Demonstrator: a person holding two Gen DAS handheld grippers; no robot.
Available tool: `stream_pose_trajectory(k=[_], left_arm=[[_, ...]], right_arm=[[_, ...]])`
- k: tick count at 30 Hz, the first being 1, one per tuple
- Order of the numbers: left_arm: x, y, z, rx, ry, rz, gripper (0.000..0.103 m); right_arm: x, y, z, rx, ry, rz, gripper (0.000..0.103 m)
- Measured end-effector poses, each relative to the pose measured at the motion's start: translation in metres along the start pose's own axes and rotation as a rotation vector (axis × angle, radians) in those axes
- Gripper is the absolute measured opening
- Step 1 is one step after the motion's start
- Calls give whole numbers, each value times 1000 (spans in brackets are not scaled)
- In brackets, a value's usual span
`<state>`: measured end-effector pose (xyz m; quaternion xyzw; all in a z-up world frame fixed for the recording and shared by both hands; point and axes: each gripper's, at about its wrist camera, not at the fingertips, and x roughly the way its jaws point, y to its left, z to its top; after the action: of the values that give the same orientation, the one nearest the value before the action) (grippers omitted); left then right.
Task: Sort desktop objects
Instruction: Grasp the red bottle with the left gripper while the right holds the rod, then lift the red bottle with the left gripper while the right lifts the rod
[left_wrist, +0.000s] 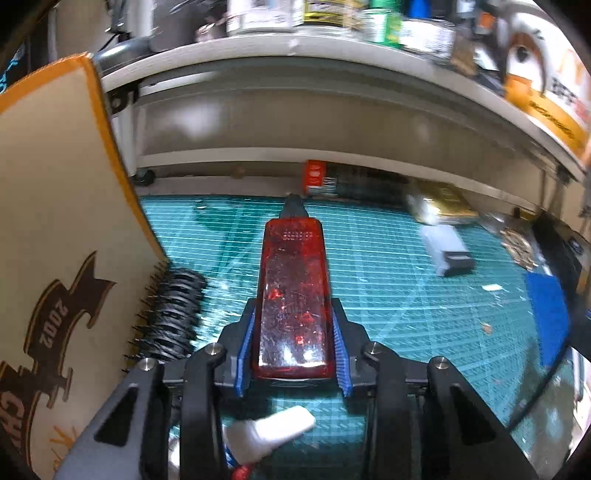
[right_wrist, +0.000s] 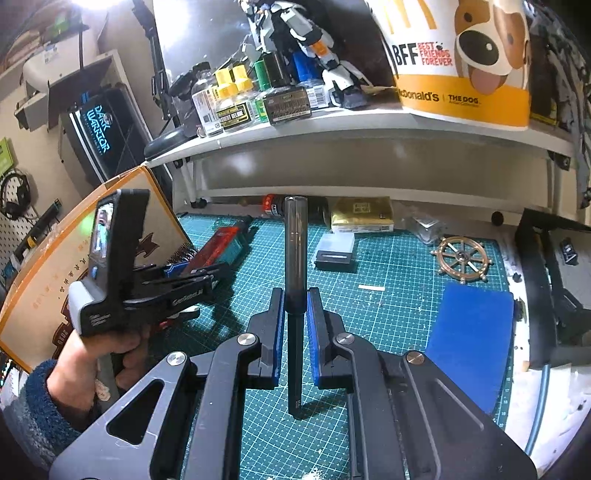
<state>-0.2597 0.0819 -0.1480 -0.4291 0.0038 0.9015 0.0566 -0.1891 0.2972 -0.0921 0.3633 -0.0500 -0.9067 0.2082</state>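
- Nearest the right wrist camera, a dark pen (right_wrist: 295, 258) is seen between the blue pads of the right gripper (right_wrist: 295, 314); the jaws stand narrowly apart with thin gaps at each side of the barrel, so it cannot be told whether the pen is clamped or merely framed.
- Close to the left wrist camera, a red translucent cutter (left_wrist: 293, 295) is gripped lengthwise by the closed jaws of the left gripper (left_wrist: 293, 325), its dark tip pointing away over the green cutting mat (left_wrist: 406, 295).
- From the right view, the left gripper (right_wrist: 192, 280) is seen held by a hand (right_wrist: 110, 354) just beside a tan box with orange edging (right_wrist: 48, 295), the cutter raised off the worktop.
- A brush with dark bristles (left_wrist: 173, 314) lies against that box.
- A grey case (right_wrist: 334, 251), a ship's-wheel ornament (right_wrist: 463, 258) and a blue pad (right_wrist: 469, 343) lie apart on the mat.
- The step in hand is judged to be the carrying of held items; no sorting place is settled by these views.
- A destination must be identified, and level, steady holds kept meanwhile.
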Motion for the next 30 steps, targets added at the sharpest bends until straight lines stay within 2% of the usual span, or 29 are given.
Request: stream_pose_trajectory(k=[8,13,21,27,30], left_arm=[[-45,-14,-13,71,-77,5,35],[-68,-13,-5,74,-132,-27,35],[-136,-22,-8,117,-282,-32,35],[-178,-17,-15,114,-353,-74,35],[-199,-13,-21,114,-380,-82,35]], right_arm=[[1,-1,0,2,-11,4,11],[2,-9,3,45,7,30,11],[-47,3,11,53,-64,-46,11],[-89,28,10,37,-117,-135,11],[-106,39,9,40,-139,-151,11]])
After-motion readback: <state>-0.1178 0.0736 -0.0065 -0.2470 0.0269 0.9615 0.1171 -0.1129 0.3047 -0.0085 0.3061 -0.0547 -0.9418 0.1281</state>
